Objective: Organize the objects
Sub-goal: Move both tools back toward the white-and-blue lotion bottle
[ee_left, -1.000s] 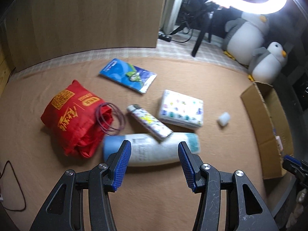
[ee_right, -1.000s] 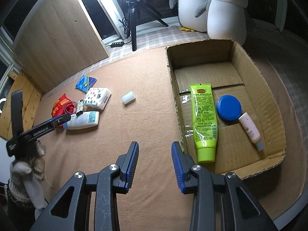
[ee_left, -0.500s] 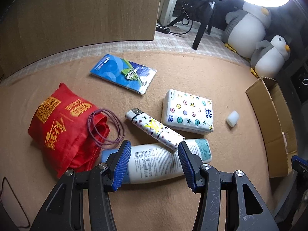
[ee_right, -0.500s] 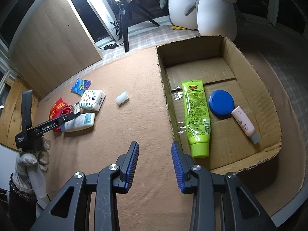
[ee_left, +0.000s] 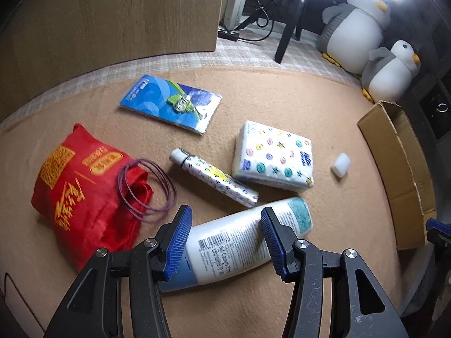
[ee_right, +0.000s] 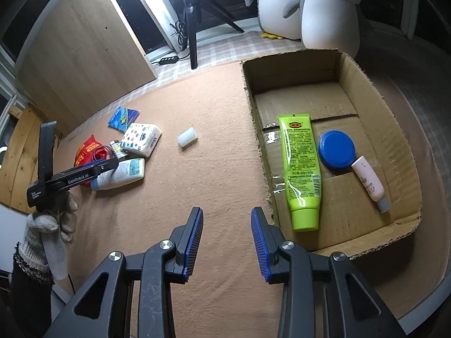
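Observation:
A white bottle with a blue cap (ee_left: pixel 234 248) lies on its side on the tan mat. My left gripper (ee_left: pixel 222 236) hangs open just over it, one finger on each side of its body, and the pads do not press it. Beside it lie a patterned lighter (ee_left: pixel 214 180), a tissue pack (ee_left: pixel 273 157), a red bag (ee_left: pixel 79 186) with purple hair ties (ee_left: pixel 146 188), a blue packet (ee_left: pixel 172 104) and a small white cap (ee_left: pixel 341 164). My right gripper (ee_right: pixel 227 233) stands open and empty over the mat, left of the cardboard box (ee_right: pixel 380 98).
The box holds a green tube (ee_right: pixel 301 166), a blue lid (ee_right: pixel 336 149) and a small pink tube (ee_right: pixel 369 180). Two plush penguins (ee_right: pixel 324 8), a tripod (ee_right: pixel 191 36) and a wooden panel (ee_right: pixel 79 50) stand behind the mat. A gloved hand (ee_right: pixel 48 225) holds the left gripper.
My left gripper has sunk and come closer to the white bottle, which now shows between its fingers. The right gripper has kept still.

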The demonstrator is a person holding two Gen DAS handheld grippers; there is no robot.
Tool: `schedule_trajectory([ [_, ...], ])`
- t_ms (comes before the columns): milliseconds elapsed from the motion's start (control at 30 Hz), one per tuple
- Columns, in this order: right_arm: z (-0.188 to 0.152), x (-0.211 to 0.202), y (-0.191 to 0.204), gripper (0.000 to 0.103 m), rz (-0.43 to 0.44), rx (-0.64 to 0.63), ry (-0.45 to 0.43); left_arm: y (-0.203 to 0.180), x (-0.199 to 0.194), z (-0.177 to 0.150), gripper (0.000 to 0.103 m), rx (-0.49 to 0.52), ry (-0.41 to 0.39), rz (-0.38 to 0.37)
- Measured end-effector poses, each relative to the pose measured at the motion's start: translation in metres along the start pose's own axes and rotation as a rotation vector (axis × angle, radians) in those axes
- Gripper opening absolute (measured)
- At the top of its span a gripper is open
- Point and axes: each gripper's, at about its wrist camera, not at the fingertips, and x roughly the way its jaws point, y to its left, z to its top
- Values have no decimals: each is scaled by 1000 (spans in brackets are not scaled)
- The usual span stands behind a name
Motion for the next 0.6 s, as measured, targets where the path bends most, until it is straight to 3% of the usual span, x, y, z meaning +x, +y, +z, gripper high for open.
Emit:
schedule_trajectory([
  [167,0,2,1,32,7,-1,5,-1,-2,-17,55,-40,13,-63],
  [600,-5,13,16,32,35,-45,29,-38,-1,-73,51,-53,37,-129],
])
